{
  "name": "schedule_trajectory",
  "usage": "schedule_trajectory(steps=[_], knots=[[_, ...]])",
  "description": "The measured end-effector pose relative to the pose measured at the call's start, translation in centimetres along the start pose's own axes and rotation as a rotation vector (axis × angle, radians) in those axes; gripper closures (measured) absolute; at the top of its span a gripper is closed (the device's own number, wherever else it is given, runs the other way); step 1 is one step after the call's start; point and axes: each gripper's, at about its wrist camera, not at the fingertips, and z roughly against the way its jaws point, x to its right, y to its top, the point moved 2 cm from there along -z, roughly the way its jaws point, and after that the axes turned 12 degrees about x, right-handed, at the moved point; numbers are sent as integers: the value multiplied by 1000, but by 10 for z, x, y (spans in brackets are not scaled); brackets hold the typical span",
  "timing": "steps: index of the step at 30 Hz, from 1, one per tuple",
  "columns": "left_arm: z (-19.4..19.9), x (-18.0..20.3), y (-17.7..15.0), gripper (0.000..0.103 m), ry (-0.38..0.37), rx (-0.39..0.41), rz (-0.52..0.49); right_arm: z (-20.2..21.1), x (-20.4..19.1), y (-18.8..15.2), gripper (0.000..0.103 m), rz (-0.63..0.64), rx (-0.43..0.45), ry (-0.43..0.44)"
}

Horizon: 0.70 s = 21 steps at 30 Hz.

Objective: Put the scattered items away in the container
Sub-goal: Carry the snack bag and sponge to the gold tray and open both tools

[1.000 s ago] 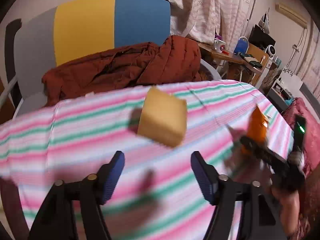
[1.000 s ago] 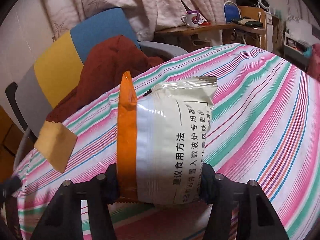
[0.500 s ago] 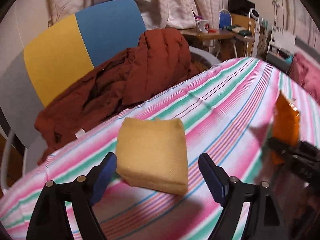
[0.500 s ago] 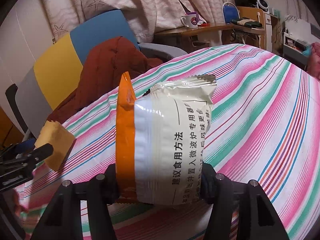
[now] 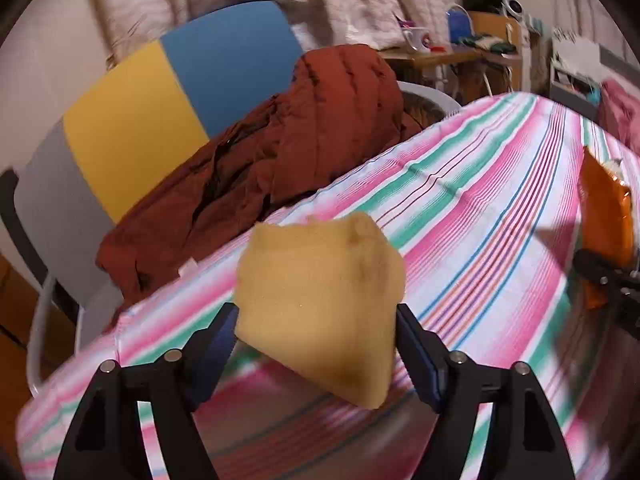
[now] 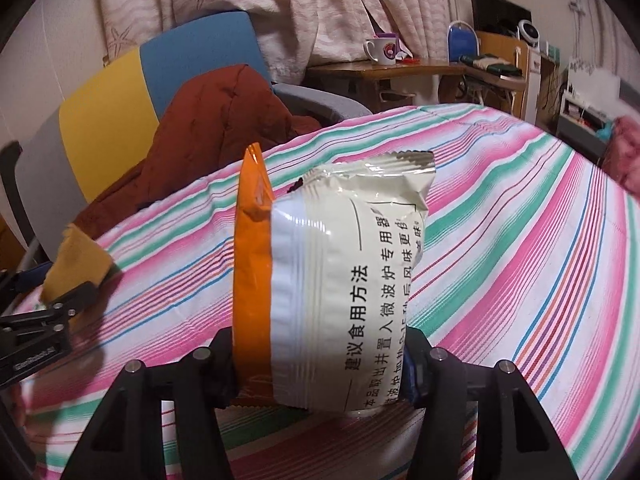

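- L gripper (image 5: 316,344): yellow sponge (image 5: 320,304) sits between the jaws, blue pads right at its two side edges. Jaws have just been closing in on it; pads look to be touching both sides, but can't tell if they press yet.
- Sponge is tilted, one corner pointing down past the jaw line, its upper edge beyond the tips over the striped cloth (image 5: 480,208).
- R gripper (image 6: 320,360): jaws clamped on a snack packet (image 6: 340,280), orange strip by the left jaw, cream panel w/ printed text toward the right jaw. Packet stands upright, most of it rising above and ahead of the tips.
- From the R cam, sponge and L gripper show far to the left of the R jaws, well apart from the packet.
- From the L cam, the packet's orange side shows far right of the L jaws.
- Beyond both jaw sets: rust-brown jacket (image 5: 280,152) heaped on a chair (image 5: 180,92) w/ grey, yellow and blue back.
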Motion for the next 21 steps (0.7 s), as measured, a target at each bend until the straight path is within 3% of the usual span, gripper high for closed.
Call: schedule_trajectory(steps=[8, 13, 21], knots=[[51, 0, -37, 34, -1, 63, 109, 24, -23, 4, 44, 126, 108, -32], [86, 0, -54, 36, -15, 87, 183, 40, -51, -7, 44, 225, 103, -1], [149, 10, -86, 37, -42, 152, 237, 85, -74, -37, 44, 239, 104, 68]])
